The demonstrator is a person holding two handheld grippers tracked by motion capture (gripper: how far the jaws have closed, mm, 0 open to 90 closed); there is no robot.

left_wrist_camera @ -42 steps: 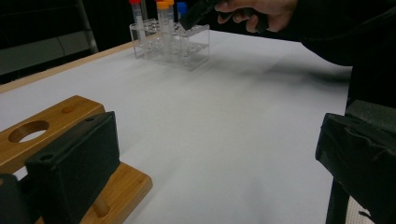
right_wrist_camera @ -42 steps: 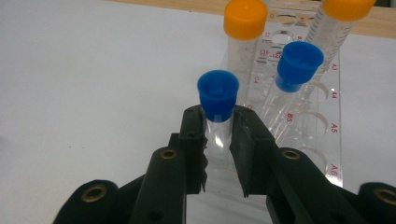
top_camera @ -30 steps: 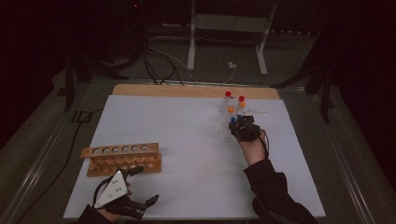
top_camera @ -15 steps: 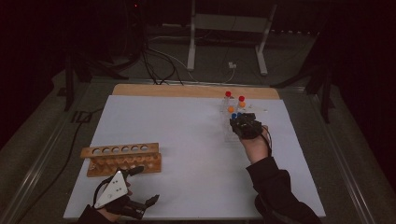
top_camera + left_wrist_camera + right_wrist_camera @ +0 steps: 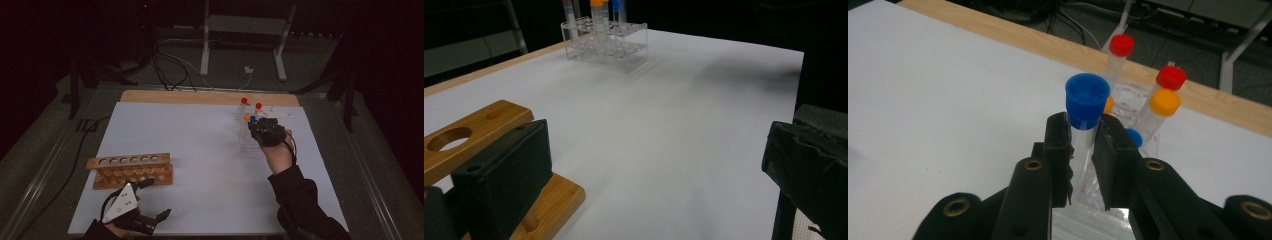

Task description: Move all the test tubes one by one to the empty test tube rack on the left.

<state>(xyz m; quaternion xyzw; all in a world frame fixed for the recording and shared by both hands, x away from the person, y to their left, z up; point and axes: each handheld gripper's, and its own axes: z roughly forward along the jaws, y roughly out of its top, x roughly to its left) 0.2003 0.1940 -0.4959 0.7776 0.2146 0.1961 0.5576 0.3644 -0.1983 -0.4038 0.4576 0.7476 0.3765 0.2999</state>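
My right gripper (image 5: pixel 1083 145) is shut on a clear tube with a blue cap (image 5: pixel 1087 100), holding it upright just below the cap, above the clear plastic rack (image 5: pixel 1088 220). In the high view that gripper (image 5: pixel 267 131) hangs over the rack (image 5: pixel 247 140) at the far right of the white mat. Two red-capped tubes (image 5: pixel 1121 46), an orange-capped one (image 5: pixel 1164 102) and another blue cap (image 5: pixel 1134 137) stand in the rack. My left gripper (image 5: pixel 157 200) is open near the front edge, beside the empty wooden rack (image 5: pixel 130 170). One of its jaws sits close to the wooden rack (image 5: pixel 474 130).
A white mat (image 5: pixel 200 150) covers the table, with a wooden strip (image 5: pixel 175 96) along its far edge. Stand legs and cables lie on the dark floor beyond. A dark-sleeved forearm (image 5: pixel 300 200) reaches in from the bottom right.
My right gripper has risen a little with the blue-capped tube in its jaws. The left gripper has stayed in place.
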